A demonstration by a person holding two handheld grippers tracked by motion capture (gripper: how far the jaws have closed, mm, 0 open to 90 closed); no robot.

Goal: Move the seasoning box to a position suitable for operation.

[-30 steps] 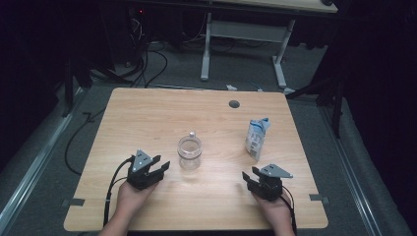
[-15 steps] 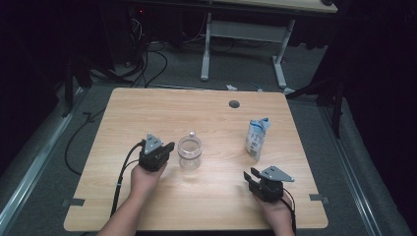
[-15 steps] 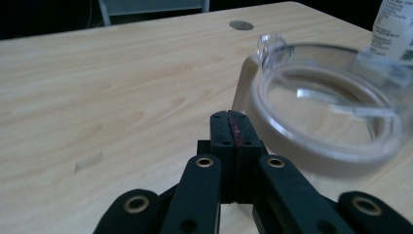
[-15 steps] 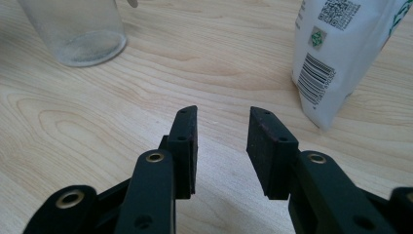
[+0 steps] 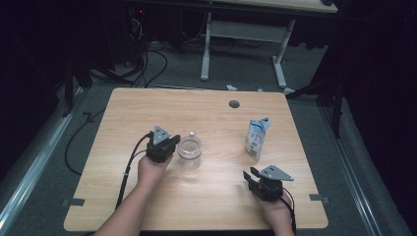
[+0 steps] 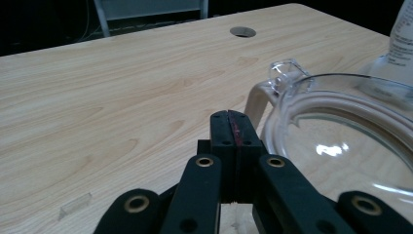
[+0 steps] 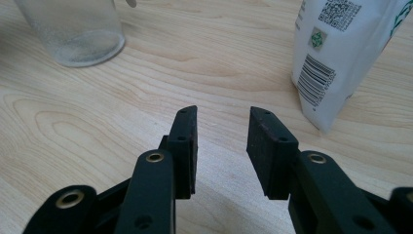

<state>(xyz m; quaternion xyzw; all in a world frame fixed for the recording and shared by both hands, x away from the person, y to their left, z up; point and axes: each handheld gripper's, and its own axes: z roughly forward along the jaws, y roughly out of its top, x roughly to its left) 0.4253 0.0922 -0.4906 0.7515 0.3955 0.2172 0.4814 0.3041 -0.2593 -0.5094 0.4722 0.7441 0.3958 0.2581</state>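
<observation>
A clear glass jug point(image 5: 190, 152) with a handle stands open-topped near the middle of the wooden table point(image 5: 206, 118). My left gripper point(image 5: 173, 141) sits right beside its left side, jaws pressed together with nothing between them. In the left gripper view the shut gripper point(image 6: 233, 127) is next to the jug's rim point(image 6: 341, 92) and handle point(image 6: 263, 92). A white milk pouch point(image 5: 257, 137) stands upright at the right. My right gripper point(image 5: 251, 175) rests open near the front right; in the right gripper view the open gripper point(image 7: 221, 141) faces bare wood, with the pouch point(image 7: 336, 53) to the right and the jug point(image 7: 73, 29) far left.
A round cable hole point(image 5: 234, 103) sits in the table's far edge. Cables and a white desk frame point(image 5: 246, 34) stand on the dark floor behind. Bits of tape point(image 5: 73, 202) mark the front corners.
My left gripper moved forward and right from the front left of the table up to the jug's left side. The right gripper stayed put.
</observation>
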